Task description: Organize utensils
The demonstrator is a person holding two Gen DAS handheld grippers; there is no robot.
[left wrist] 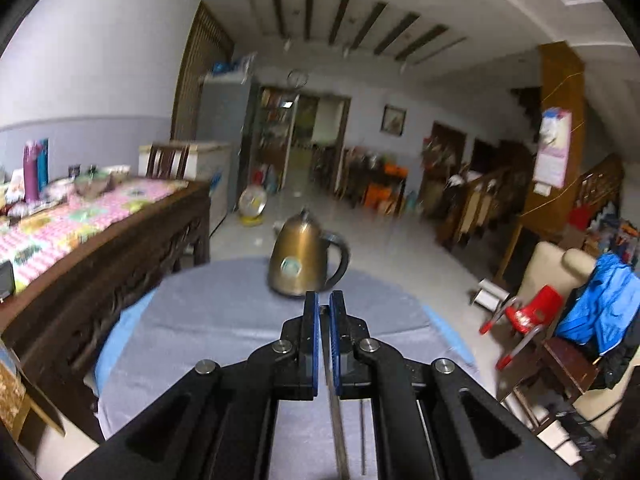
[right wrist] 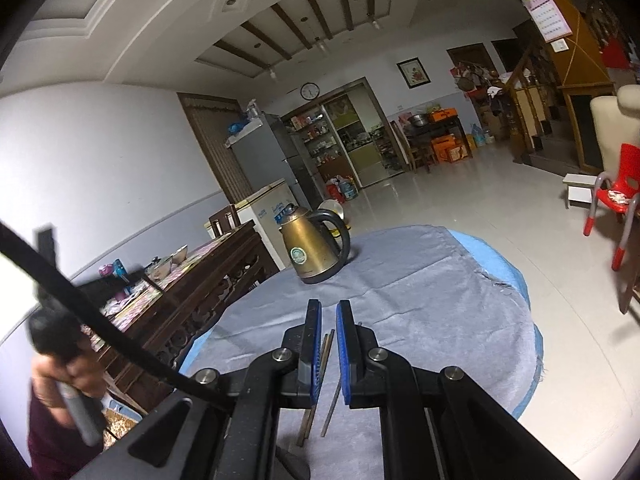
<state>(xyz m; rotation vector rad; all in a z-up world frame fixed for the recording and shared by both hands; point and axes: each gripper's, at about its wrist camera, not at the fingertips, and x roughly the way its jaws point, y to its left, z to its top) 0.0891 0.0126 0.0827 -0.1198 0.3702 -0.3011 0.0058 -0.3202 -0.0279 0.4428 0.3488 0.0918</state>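
My left gripper [left wrist: 324, 307] is nearly closed over the round table; a thin metal utensil handle [left wrist: 335, 420] runs between its blue pads, and I cannot tell whether they clamp it. A second thin metal rod [left wrist: 362, 436] lies beside it on the cloth. My right gripper [right wrist: 329, 316] stands slightly apart above brown chopsticks [right wrist: 326, 354] and a grey metal stick [right wrist: 330, 412] that lie on the grey cloth [right wrist: 420, 304]. It holds nothing that I can see.
A bronze electric kettle [left wrist: 298, 260] stands at the table's far side, also in the right wrist view [right wrist: 312, 250]. A dark wooden table with a pink cloth [left wrist: 80, 224] is at the left. A red plastic chair [left wrist: 528, 314] stands on the floor at the right.
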